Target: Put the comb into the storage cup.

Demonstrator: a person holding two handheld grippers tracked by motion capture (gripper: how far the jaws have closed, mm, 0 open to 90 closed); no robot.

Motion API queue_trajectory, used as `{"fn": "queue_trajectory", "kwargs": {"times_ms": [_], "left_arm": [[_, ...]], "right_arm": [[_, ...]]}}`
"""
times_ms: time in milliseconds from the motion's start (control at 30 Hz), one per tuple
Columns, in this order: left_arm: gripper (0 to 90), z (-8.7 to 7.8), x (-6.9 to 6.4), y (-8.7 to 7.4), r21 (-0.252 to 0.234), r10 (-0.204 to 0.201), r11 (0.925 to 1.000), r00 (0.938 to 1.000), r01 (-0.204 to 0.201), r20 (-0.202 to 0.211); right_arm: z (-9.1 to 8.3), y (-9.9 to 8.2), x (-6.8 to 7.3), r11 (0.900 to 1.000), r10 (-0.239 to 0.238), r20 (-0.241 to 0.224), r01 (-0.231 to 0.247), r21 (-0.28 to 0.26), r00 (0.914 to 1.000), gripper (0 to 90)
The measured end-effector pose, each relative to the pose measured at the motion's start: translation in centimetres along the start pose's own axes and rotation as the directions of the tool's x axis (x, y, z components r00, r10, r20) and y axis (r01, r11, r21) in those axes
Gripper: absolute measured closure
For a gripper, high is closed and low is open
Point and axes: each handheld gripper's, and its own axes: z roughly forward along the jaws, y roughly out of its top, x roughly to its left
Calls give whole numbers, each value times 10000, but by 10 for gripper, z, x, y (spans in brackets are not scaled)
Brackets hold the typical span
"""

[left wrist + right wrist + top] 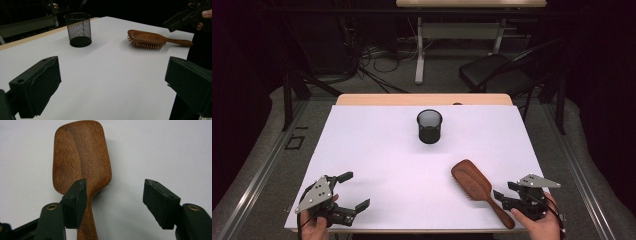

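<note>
Wooden hairbrush [476, 186] on the white table [382, 150], bristles down, lying at the near right with head toward the middle and handle slanting to the near edge. Right gripper [504, 194] low over the handle, at its right side, held in the person's right hand [539, 225]; jaws parted, not pressing on the wood. In the right gripper view, brush back [81, 157] straight ahead of the right gripper [115, 197], broad head farthest away, neck and handle running down past the left jaw; that jaw overlapping the neck at its edge, contact there not to be told; the other jaw well clear to the side over bare table [162, 150], so the handle off-centre in the gap, close against one jaw only. Left gripper [349, 190] at the near left corner, in the left hand [314, 225], jaws wide apart, nothing between them, well apart from the brush. In the left gripper view, left gripper [110, 82] with both jaws framing bare table [107, 75]; brush [150, 38] across the sheet, bristle row visible beneath the head, handle pointing to the table edge; right gripper [180, 18] just above and beyond the handle end. Black mesh cup [429, 126] upright at the middle far part of the table, away from both grippers; the same cup [78, 30] to the left of the brush in the left gripper view.
</note>
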Motion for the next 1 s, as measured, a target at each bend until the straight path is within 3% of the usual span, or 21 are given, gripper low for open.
{"fn": "queue_trajectory", "kwargs": {"times_ms": [133,300,600,700,833,1000], "left_arm": [[4,-1,1,-1,-45,-155,9999,9998,155,-91],[4,-1,1,-1,-59,-125,9999,9998,124,-129],[3,-1,1,-1,7,-83,10000,9999,83,-92],[4,0,1,-1,-6,-63,10000,10000,63,-62],[4,0,0,-1,9,-87,10000,9999,87,-89],[4,0,0,-1,35,-60,10000,10000,61,-74]], "right_arm": [[0,1,1,9999,148,-29,-148,67,9999,324],[2,1,0,9964,539,-278,-520,671,9982,309],[-6,10,-1,9945,804,-443,-771,715,9958,219],[-8,14,-2,9945,650,-593,-597,861,9961,176],[-8,17,-1,9928,469,-572,-402,1131,9973,185],[-8,25,5,9832,-369,-593,468,1766,9976,206]]}}
